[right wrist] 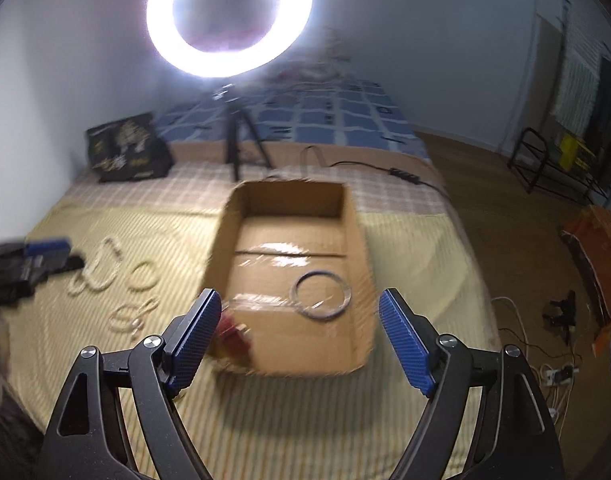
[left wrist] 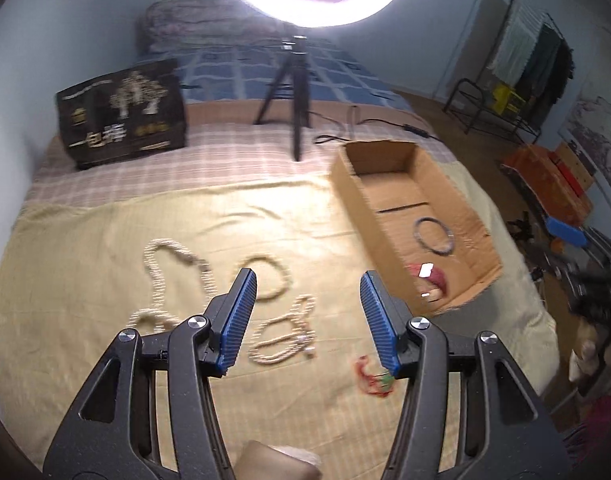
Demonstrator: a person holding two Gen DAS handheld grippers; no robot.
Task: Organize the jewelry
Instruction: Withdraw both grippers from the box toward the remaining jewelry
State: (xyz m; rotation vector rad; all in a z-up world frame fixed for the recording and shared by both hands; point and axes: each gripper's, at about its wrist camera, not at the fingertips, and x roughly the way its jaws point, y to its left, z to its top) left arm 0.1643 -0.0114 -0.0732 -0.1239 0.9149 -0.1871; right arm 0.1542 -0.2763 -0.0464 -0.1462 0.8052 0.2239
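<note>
Bed with yellow cloth (left wrist: pixel 85 360): bead necklaces (left wrist: pixel 283 340) loose beside cardboard box (left wrist: pixel 347 184) holding a bangle (left wrist: pixel 433 236); left claw (left wrist: pixel 309 320) and right claw (right wrist: pixel 299 334) both wide, empty; advise pinching bunched strands low.

bedspread (left wrist: pixel 85 280): yellow woven cloth, matt, creased
box (left wrist: pixel 345 184): brown cardboard, matt, glossy tape on its floor
bangle (right wrist: pixel 320 295): grey metal, smooth
necklaces (left wrist: pixel 177 276): cream beads
left gripper (left wrist: pixel 307 308): matt black plastic, ribbed blue pads
</note>
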